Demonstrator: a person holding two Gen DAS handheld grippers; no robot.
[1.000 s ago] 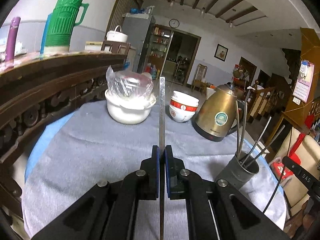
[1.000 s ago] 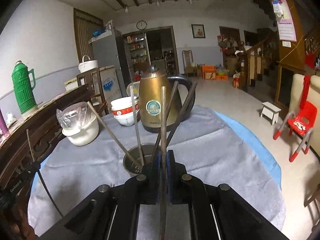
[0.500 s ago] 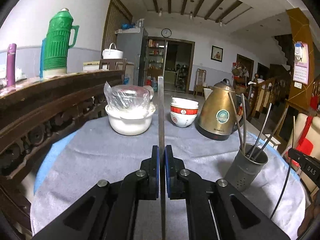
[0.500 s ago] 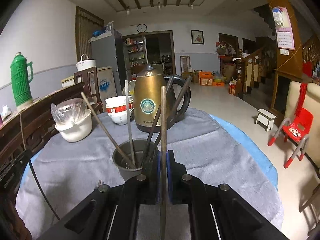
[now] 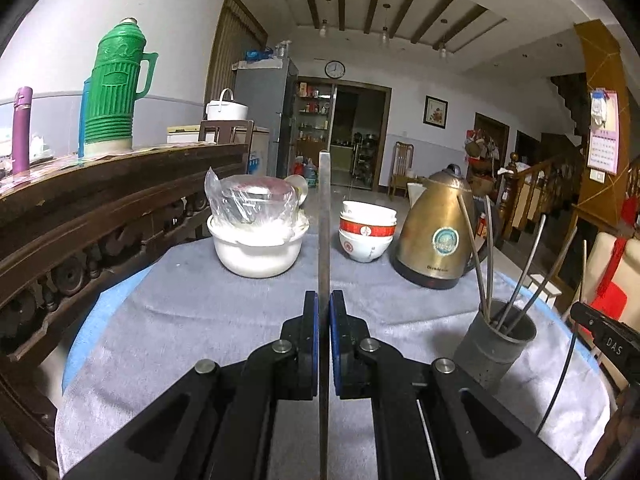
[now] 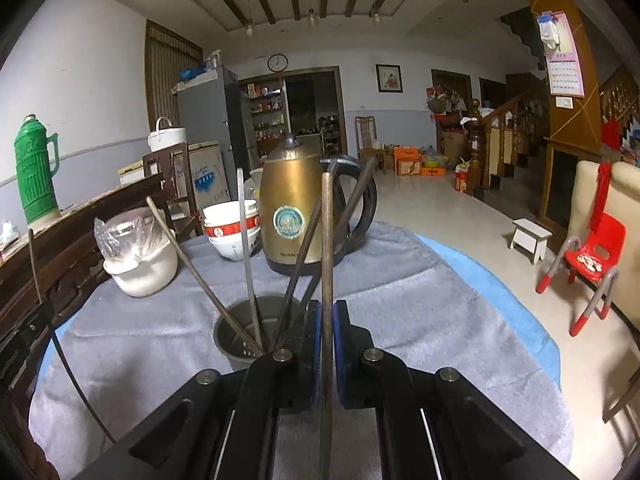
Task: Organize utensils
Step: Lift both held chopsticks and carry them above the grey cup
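My left gripper (image 5: pixel 324 304) is shut on a metal chopstick (image 5: pixel 324 220) that stands upright between its blue pads, above the grey tablecloth. A grey perforated utensil holder (image 5: pixel 494 344) with several metal chopsticks leaning in it stands to the right, near the table edge. My right gripper (image 6: pixel 327 312) is shut on a darker metal chopstick (image 6: pixel 327 240), also upright. The utensil holder (image 6: pixel 248 332) sits just in front and left of those jaws, with several chopsticks (image 6: pixel 248 248) fanning out of it. The right gripper's body shows at the right edge of the left wrist view.
A gold kettle (image 5: pixel 436 236) stands at the back of the round table, stacked red-and-white bowls (image 5: pixel 366 232) beside it, and a white pot holding a plastic-wrapped bowl (image 5: pixel 256 236) to the left. A carved wooden rail (image 5: pixel 100 192) with a green thermos (image 5: pixel 114 88) borders the left side.
The left wrist view has rolled level and now shows the utensil holder more fully on the right. In the right wrist view the holder has slid slightly lower and closer. Both chopsticks stay clamped.
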